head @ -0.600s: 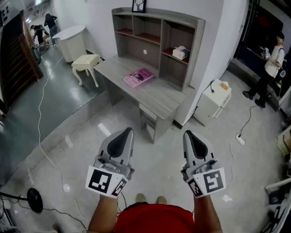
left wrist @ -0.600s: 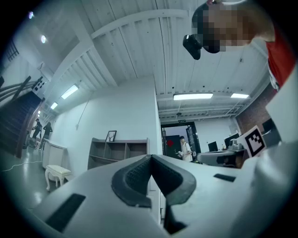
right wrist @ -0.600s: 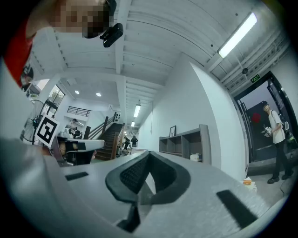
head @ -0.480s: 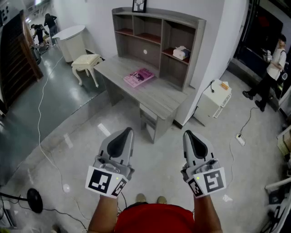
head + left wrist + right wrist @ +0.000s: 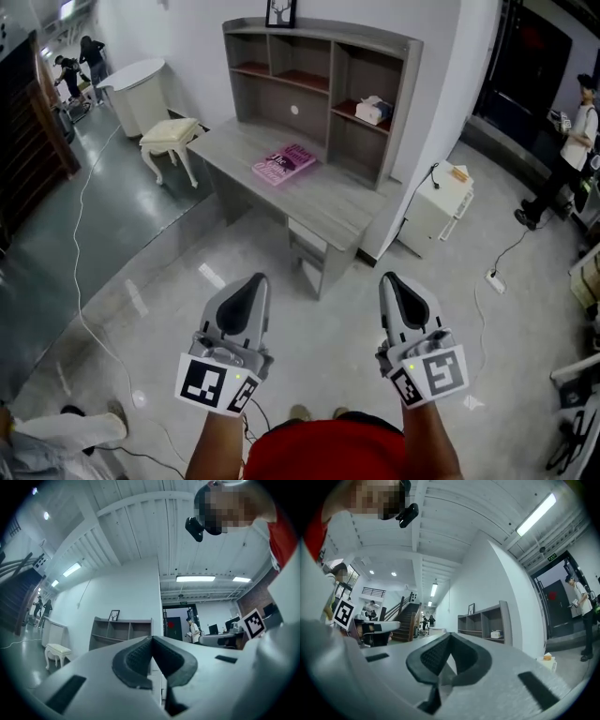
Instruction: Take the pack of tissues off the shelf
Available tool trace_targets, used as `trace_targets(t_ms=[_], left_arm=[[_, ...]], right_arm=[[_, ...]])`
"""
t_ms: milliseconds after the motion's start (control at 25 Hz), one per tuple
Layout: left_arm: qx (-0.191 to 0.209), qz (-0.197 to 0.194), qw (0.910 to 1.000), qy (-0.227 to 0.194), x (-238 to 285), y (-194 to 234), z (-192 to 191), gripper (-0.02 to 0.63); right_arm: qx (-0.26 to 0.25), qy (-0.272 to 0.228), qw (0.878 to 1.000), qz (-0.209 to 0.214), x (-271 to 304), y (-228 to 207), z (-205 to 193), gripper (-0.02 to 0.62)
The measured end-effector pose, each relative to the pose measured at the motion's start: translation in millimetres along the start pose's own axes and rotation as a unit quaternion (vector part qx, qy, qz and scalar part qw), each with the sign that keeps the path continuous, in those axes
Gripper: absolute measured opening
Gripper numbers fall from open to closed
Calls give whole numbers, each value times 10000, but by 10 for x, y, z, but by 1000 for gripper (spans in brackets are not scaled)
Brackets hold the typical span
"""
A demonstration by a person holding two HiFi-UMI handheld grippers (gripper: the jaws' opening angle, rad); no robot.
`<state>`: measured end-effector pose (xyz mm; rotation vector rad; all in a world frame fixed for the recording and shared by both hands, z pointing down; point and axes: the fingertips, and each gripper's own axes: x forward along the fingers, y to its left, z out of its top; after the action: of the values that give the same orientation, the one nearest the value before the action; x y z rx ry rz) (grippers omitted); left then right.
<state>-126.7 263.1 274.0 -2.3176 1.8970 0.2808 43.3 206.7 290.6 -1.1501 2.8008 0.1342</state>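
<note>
A white pack of tissues (image 5: 373,110) lies in the lower right compartment of the grey shelf unit (image 5: 319,84) that stands on a grey desk (image 5: 309,192); the same pack (image 5: 496,634) shows small in the right gripper view. Both grippers are held low over the floor, well short of the desk. My left gripper (image 5: 251,284) is shut with nothing in it, its jaws meeting at the tips (image 5: 152,638). My right gripper (image 5: 393,281) is also shut and empty, the jaws touching (image 5: 450,634).
A pink book (image 5: 284,161) lies on the desk. A white stool (image 5: 169,133) and a white cabinet (image 5: 136,86) stand to the left, a small white unit (image 5: 438,209) to the right. Cables (image 5: 80,244) run over the floor. A person (image 5: 562,150) stands at far right.
The view has shifted a little towards the desk; both grippers stay shut and side by side. A person's leg has come in at the lower left, and the black stand base there is out of sight.
</note>
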Motion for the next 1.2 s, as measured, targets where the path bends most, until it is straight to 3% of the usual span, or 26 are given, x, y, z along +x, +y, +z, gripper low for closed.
trace_targets(t_ms=[240,560,800,1200], left_arm=[[-240,-139,9996,19,118,193,-160,8],[-205,-261,9994,-9,658,353,-291,8],[-46,-302,9995,77,1437,518,-483,8],[18,-392,9991,171,3199,617,-867,8]], right_arm=[[-117,164,9997,-143,107,53,-123,5],[-139,106,9996,-217,536,-306,-226,5],[-360,9,9990,-278,1148,-913,-333,5],[-369,23,9989,-304,2107,-2272,-477,5]])
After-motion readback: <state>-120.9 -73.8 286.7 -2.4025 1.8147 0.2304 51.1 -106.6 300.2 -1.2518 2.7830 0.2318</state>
